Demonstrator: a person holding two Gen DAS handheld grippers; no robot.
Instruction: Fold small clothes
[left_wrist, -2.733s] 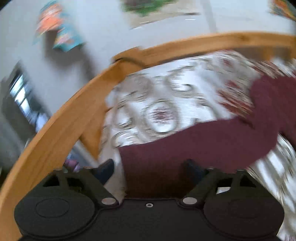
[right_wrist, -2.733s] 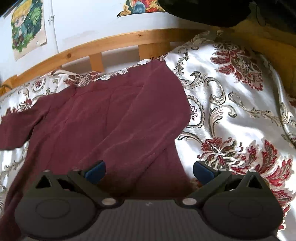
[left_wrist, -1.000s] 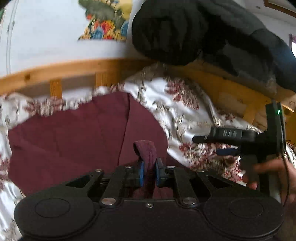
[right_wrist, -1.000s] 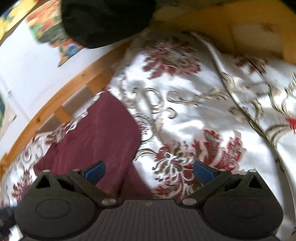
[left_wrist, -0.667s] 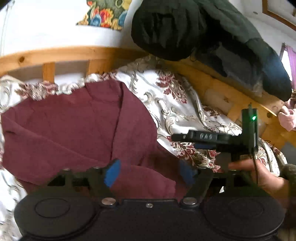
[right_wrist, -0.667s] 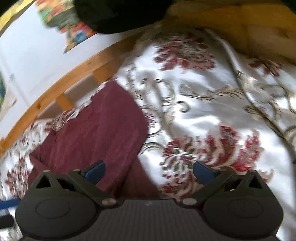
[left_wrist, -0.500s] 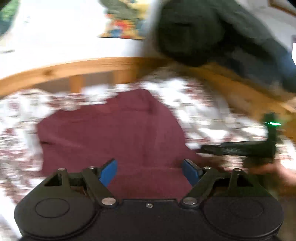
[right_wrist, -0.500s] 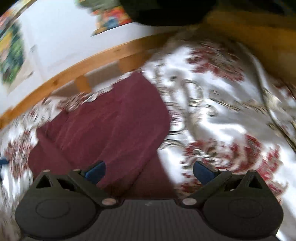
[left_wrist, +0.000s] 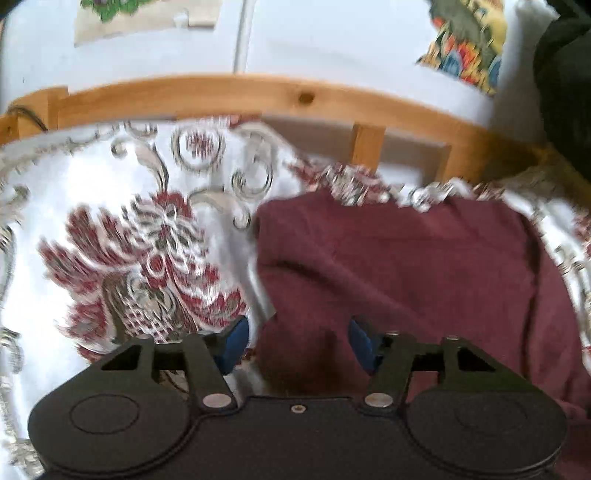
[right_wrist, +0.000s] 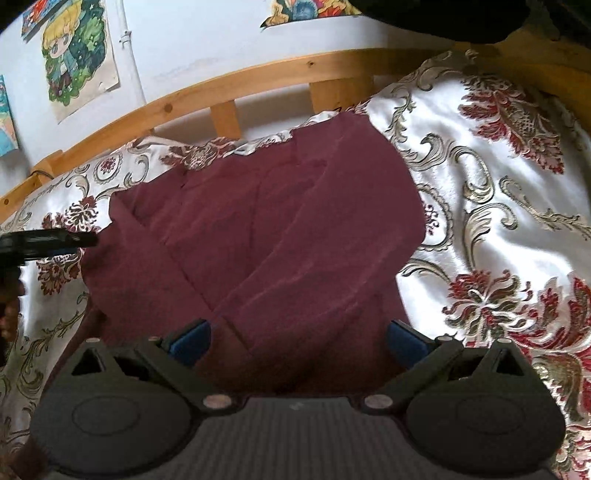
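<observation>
A maroon long-sleeved top (right_wrist: 258, 236) lies on a white floral bedspread (right_wrist: 498, 221), both sleeves folded in over the body. My right gripper (right_wrist: 295, 341) is open over its near hem, holding nothing. In the left wrist view the top (left_wrist: 406, 266) fills the right half. My left gripper (left_wrist: 299, 343) is open, its blue pads astride the top's near left edge, not closed on it. The left gripper's fingers (right_wrist: 48, 240) show at the left edge of the right wrist view, beside the top's left side.
A wooden bed rail (right_wrist: 258, 81) runs along the far side, with a white wall and posters (right_wrist: 77, 55) behind it. Dark clothing (right_wrist: 443, 18) hangs over the rail at the top right. The bedspread (left_wrist: 129, 240) extends to the left of the top.
My left gripper let go of the sleeve it had pinched, opened, and swung left to the top's left edge. The left sleeve now lies folded over the body. The right gripper stayed open.
</observation>
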